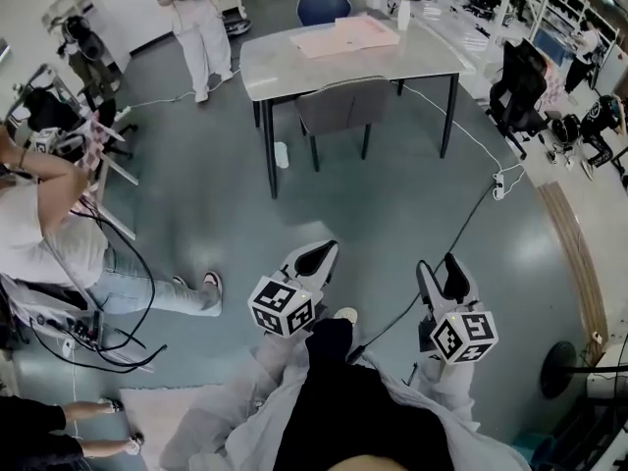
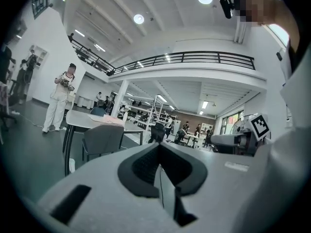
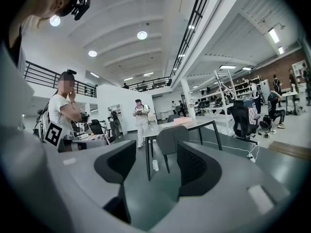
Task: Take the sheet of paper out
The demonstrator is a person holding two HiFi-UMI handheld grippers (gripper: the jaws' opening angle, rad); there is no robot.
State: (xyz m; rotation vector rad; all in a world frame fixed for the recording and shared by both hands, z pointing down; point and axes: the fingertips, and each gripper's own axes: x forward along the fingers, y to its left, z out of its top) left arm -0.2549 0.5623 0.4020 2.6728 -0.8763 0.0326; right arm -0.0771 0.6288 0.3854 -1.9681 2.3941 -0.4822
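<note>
- The pink paper (image 1: pixel 343 37) lies flat on the grey table (image 1: pixel 285 72), toward its far edge. It is well ahead of me, across open floor.
- I cannot tell whether it is one sheet or several, or a folder holding them.
- Its long side runs across the tabletop from left to right in the head view, slightly skewed.
- A grey chair (image 1: pixel 343 106) is tucked in at the near side, between me and the paper.
- My left gripper (image 1: pixel 316 256) has its jaws closed together, with nothing between them. In its own view the table sits off to the left of the jaws.
- My right gripper (image 1: pixel 444 273) has its jaws standing wide apart and empty. Floor and table legs show through the gap, and the paper lies almost straight ahead above it.
- Neither gripper is clearly closer, as both are held low near my body.
- I judge the right one better placed, since it is open and aimed at the table.
- The approach has to go around the chair.
</note>
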